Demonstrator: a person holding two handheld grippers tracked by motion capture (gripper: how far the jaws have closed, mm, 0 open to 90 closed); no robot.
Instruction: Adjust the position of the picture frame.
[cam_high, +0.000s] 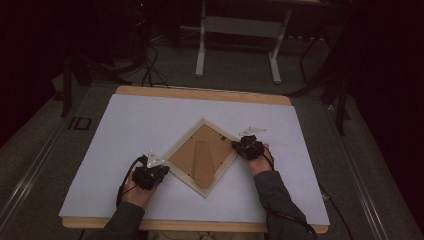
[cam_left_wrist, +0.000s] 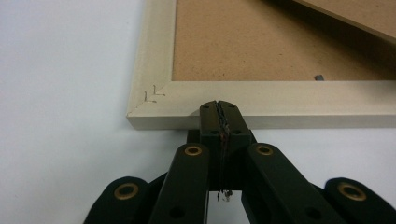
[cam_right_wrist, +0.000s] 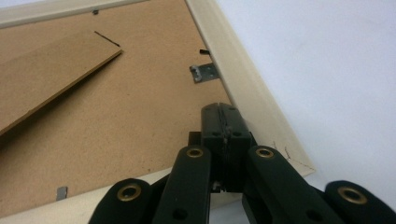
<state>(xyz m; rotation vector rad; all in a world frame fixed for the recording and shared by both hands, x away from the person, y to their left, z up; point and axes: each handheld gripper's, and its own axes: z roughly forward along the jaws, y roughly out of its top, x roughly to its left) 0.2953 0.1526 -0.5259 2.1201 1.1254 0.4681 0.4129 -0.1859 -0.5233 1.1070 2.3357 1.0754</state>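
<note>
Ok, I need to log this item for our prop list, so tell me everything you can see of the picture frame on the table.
The picture frame lies face down on the white table cover, turned like a diamond. Its border looks like pale painted wood with mitred, stapled corners. The back is brown fibreboard with a fold-out easel stand and small metal tabs at the inner edge. The shut left hand-held gripper meets its outer edge near one corner; the shut right hand-held gripper sits over its rim at the opposite corner.

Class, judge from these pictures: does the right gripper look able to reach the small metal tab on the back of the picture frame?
Probably yes. The right gripper, jaws shut, sits over the picture frame at its corner, and the metal tab lies just ahead on the backing board with nothing between them.
</note>
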